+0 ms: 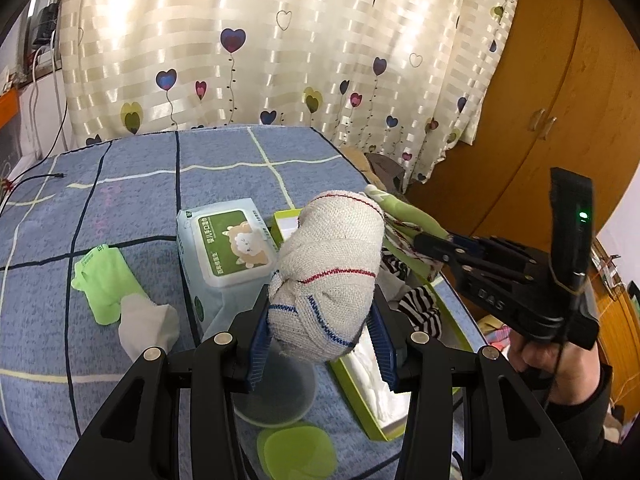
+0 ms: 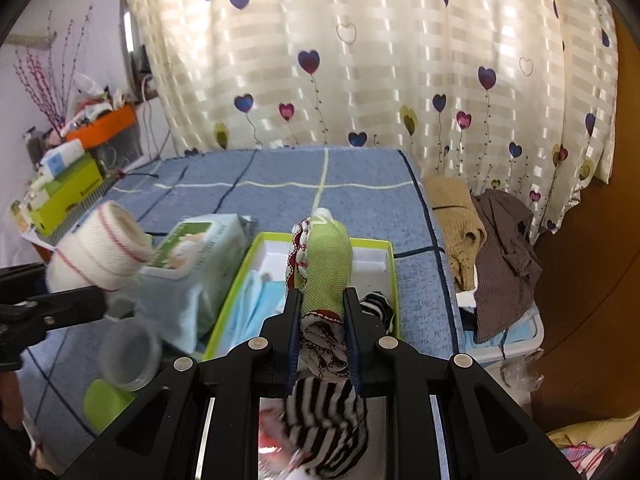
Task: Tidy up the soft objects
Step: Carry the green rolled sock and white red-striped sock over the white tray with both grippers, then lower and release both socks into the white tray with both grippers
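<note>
Above the blue-checked bed (image 1: 132, 184), a rolled white cloth (image 1: 328, 268) is clamped in the left hand-held gripper (image 1: 320, 344), beside the wipes pack (image 1: 228, 248). Green cloth roll (image 2: 326, 264) is pinched in the right hand-held gripper (image 2: 323, 320), over the green-rimmed box (image 2: 390, 264). Judged step: roll to be lowered into box w/ grip kept till seated; free space beside striped fabric (image 2: 376, 308) to be aimed for, so nothing is crushed.

Bare blue blanket (image 1: 132, 168) behind; wipes pack (image 1: 228, 248) and green box (image 2: 240, 276) crowding the front
</note>
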Available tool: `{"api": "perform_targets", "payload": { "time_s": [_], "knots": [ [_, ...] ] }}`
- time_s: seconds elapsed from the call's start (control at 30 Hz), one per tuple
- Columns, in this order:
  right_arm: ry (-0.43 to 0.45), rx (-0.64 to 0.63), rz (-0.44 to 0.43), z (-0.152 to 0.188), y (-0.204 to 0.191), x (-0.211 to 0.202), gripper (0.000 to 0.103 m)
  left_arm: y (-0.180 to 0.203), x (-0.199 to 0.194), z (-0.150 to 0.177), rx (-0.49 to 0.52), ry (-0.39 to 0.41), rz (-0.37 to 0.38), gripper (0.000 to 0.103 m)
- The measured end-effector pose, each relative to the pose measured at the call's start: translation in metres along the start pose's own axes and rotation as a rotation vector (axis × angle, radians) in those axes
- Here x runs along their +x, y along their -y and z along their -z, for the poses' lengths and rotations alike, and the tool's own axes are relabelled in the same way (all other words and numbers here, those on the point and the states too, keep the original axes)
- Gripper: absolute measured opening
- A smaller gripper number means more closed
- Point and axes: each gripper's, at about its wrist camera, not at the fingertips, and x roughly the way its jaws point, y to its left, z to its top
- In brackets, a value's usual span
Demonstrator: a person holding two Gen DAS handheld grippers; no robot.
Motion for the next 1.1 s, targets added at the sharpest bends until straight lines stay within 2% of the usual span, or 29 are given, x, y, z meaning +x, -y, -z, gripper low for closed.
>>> {"api": "perform_targets", "payload": {
  "time_s": [0.23,0.4,0.43,0.47,0.53,0.77,1.03,1.1],
  "knots": [
    [-0.059,-0.033,0.067,-0.004,0.008,0.036,0.019,-0.005,0.011,-0.006,-0.002,-0.016,-0.016,0.046],
    [-0.122,-0.037,0.045,-0.001,0.009,0.061,0.021,-0.005,0.018,-0.010,0.003,-0.030,-0.027,0.046],
    [-0.121,-0.031,0.033,0.000,0.009,0.061,0.025,-0.004,0.019,-0.010,0.003,-0.032,-0.029,0.046],
    [-0.114,-0.020,0.024,0.001,0.010,0.060,0.033,-0.003,0.021,-0.011,0.006,-0.037,-0.032,0.046],
    [-0.100,-0.007,0.014,0.002,0.012,0.055,0.042,-0.002,0.024,-0.012,0.011,-0.044,-0.034,0.046],
    [-0.044,0.033,-0.008,0.005,0.016,0.025,0.044,0.008,0.040,-0.021,0.041,-0.073,-0.047,0.046],
    [0.002,0.065,-0.035,0.011,0.023,0.000,0.045,0.019,0.079,-0.037,0.040,-0.163,-0.046,0.046],
    [0.015,0.073,-0.041,0.012,0.025,-0.005,0.045,0.023,0.090,-0.041,0.052,-0.180,-0.070,0.046]
  ]
}}
